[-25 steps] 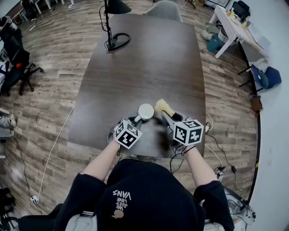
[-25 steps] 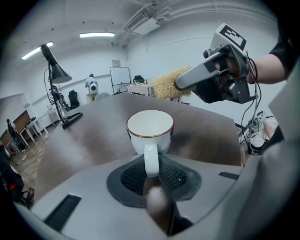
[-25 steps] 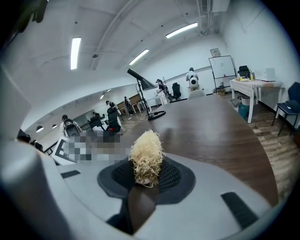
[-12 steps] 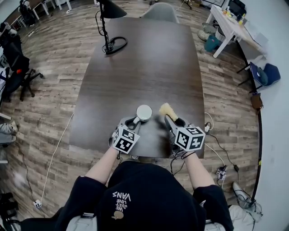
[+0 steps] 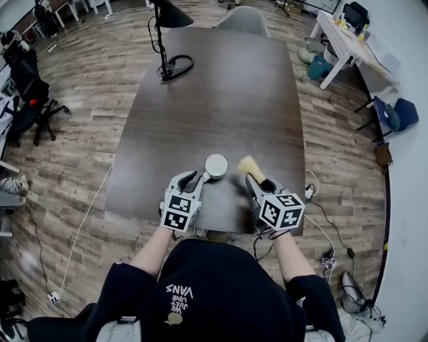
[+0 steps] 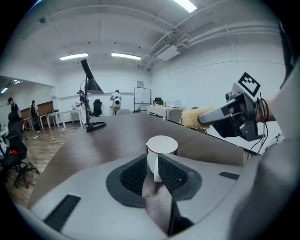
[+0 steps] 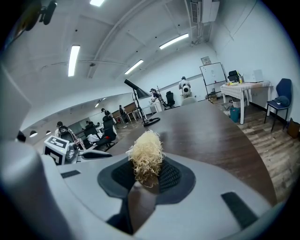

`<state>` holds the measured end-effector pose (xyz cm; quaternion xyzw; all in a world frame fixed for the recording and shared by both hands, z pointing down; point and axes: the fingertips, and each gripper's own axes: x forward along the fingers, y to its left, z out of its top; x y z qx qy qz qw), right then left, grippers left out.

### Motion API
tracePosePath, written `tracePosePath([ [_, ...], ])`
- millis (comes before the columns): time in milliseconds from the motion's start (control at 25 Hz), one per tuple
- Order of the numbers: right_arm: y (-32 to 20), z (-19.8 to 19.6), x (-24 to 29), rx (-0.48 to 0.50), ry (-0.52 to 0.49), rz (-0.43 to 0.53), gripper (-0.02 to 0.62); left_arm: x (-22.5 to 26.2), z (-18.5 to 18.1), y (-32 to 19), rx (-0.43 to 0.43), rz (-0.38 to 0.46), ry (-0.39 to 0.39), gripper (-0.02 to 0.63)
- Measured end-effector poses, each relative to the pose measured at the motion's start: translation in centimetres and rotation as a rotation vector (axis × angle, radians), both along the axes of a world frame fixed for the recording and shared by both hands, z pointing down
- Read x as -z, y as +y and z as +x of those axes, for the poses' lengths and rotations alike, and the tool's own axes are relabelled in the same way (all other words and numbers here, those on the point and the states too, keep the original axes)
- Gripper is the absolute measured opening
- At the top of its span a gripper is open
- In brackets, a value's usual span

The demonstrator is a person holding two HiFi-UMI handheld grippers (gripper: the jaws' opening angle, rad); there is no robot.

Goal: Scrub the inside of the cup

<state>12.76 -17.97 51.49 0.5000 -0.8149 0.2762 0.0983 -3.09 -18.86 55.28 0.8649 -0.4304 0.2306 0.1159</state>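
A white cup (image 5: 216, 165) stands upright on the dark table (image 5: 221, 87) near its front edge. My left gripper (image 5: 198, 179) is shut on the cup's handle; in the left gripper view the handle (image 6: 153, 168) sits pinched between the two black pads, with the cup (image 6: 162, 146) just beyond them. My right gripper (image 5: 257, 181) is shut on a pale yellow bristly scrubber (image 5: 251, 166), held just right of the cup and outside it. In the right gripper view the scrubber (image 7: 146, 157) sticks up from between the pads. The cup's inside is hidden.
A black desk lamp (image 5: 164, 40) with its cable stands at the table's far left. A grey chair (image 5: 244, 17) is at the far end. The table's front edge lies right under my hands. A white side table (image 5: 344, 37) and cables are on the floor to the right.
Both marker cubes have dropped back toward the person. The scrubber has drifted slightly right, away from the cup. The cup has stayed in place, its handle still held.
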Motion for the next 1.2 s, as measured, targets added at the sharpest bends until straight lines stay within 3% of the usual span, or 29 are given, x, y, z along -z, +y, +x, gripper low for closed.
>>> tracePosePath([
  [200,0.7,0.3,0.6,-0.010,0.032,0.035,0.100,1.5,-1.2,0.0,0.071,0.016,0.059,0.077],
  [360,1.6,0.8,0.5,-0.018,0.031,0.034,0.100,2.8,-1.5,0.5,0.112,0.028,0.108,0.028],
  [1200,4.1,1.7,0.2,-0.032,0.072,0.038,0.100,5.2,-2.7,2.4,0.181,0.048,0.183,0.011],
])
